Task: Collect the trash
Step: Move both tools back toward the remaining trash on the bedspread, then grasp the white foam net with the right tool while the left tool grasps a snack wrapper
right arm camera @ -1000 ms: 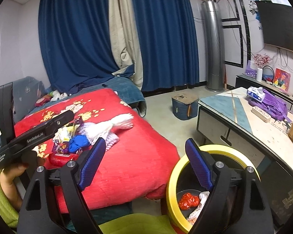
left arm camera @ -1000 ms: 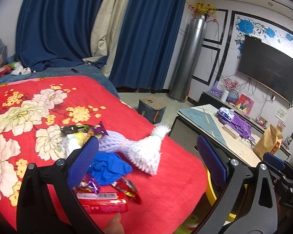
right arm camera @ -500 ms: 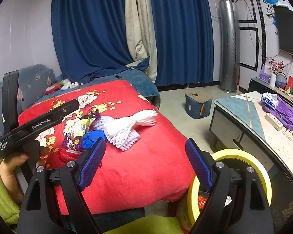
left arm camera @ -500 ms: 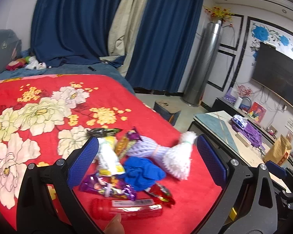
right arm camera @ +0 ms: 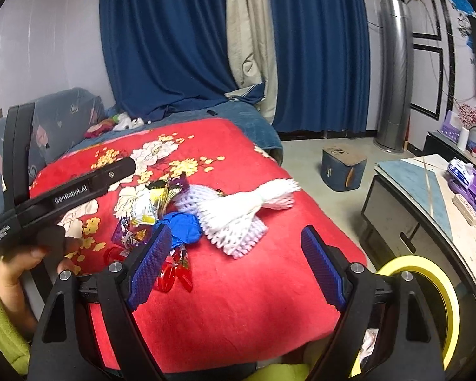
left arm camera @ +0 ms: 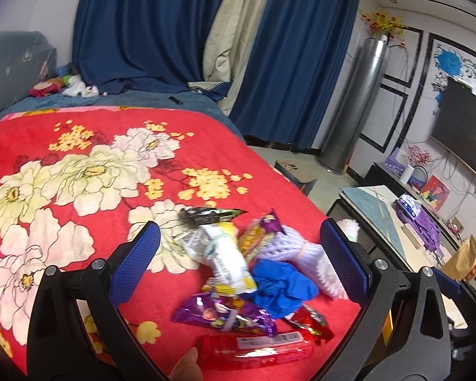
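A heap of trash lies near the corner of a red flowered blanket (left arm camera: pixel 79 146): a white foam fruit net (right arm camera: pixel 234 216), a crumpled blue glove (left arm camera: pixel 282 287), a white and yellow snack bag (left arm camera: pixel 228 260), a purple wrapper (left arm camera: pixel 225 314) and a red packet (left arm camera: pixel 257 347). My left gripper (left arm camera: pixel 238 263) hangs open over the heap, nothing between its blue pads. My right gripper (right arm camera: pixel 236 263) is open and empty too, above the blanket's near edge, just right of the heap (right arm camera: pixel 161 219). A yellow-rimmed bin (right arm camera: pixel 441 304) stands on the floor at lower right.
A low table (right arm camera: pixel 428 190) with a purple bag stands right of the bed. A small blue box (right arm camera: pixel 342 168) sits on the floor beyond it. Blue curtains, a tall silver column and a wall television fill the back. A hand in a green sleeve (right arm camera: pixel 12 273) holds the left gripper.
Both grippers have swung left, from the bin and table side to over the blanket. The trash heap now sits between the left gripper's fingers, and the bin has slid to the right edge.
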Demonstrator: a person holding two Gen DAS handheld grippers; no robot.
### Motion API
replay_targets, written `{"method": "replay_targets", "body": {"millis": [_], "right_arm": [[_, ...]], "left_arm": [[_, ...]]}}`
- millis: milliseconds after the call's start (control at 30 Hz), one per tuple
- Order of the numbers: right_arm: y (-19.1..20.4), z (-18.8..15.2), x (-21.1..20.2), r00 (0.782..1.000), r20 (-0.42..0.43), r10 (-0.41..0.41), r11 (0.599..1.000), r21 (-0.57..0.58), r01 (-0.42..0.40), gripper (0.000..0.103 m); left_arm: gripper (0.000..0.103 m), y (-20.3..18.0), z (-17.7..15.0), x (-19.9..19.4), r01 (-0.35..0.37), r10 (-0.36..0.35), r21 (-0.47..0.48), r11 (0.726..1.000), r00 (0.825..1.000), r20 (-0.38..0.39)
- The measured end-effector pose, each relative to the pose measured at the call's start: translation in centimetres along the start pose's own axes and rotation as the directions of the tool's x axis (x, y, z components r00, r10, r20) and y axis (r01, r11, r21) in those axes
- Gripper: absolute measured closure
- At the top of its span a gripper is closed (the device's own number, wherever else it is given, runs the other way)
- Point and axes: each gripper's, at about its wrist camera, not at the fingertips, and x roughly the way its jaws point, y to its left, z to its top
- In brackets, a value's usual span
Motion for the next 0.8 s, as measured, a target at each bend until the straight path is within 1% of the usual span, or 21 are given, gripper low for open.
{"method": "replay_targets", "body": {"millis": [100,233,400,500,600,700,800], "right_arm": [[0.4,0.1,1.0,1.000,-0.008,-0.006,1.000,-0.011,0.006,0.022],[0.8,0.5,2.7,1.000,-0.025,-0.017,1.000,-0.026,0.016,0.022],[1.1,1.0,5.2,0.998,-0.063,-0.026,0.999,-0.034,0.024,0.022],[1.2,1.1,6.6,0.996,-0.082,-0.028,0.999,-0.032,0.025,0.022],[1.5,1.1,7.7,0.995,-0.096,-0.033,0.999,-0.041,0.029,0.022],[1.7,0.9,8.7,0.993,-0.116,-0.033,0.999,-0.042,0.028,0.027],[1.7,0.6,9.3,0.991,-0.133,-0.030,0.999,-0.034,0.025,0.037]], "left_arm": [[0.011,1.1,0.1,0.2,-0.021,0.021,-0.019,1.000,1.000,-0.006],[0.011,2.4,0.3,1.0,-0.021,0.018,-0.052,0.998,0.999,-0.041],[0.025,3.3,0.4,1.9,0.001,-0.008,-0.092,0.996,0.996,-0.086],[0.030,3.3,0.3,2.6,0.020,-0.032,-0.098,0.995,0.993,-0.116],[0.033,3.3,0.1,3.5,0.040,-0.058,-0.117,0.992,0.986,-0.158],[0.037,3.4,-0.2,4.4,0.050,-0.076,-0.138,0.989,0.979,-0.192],[0.040,3.2,-0.5,5.0,0.051,-0.081,-0.140,0.989,0.973,-0.218]]}}
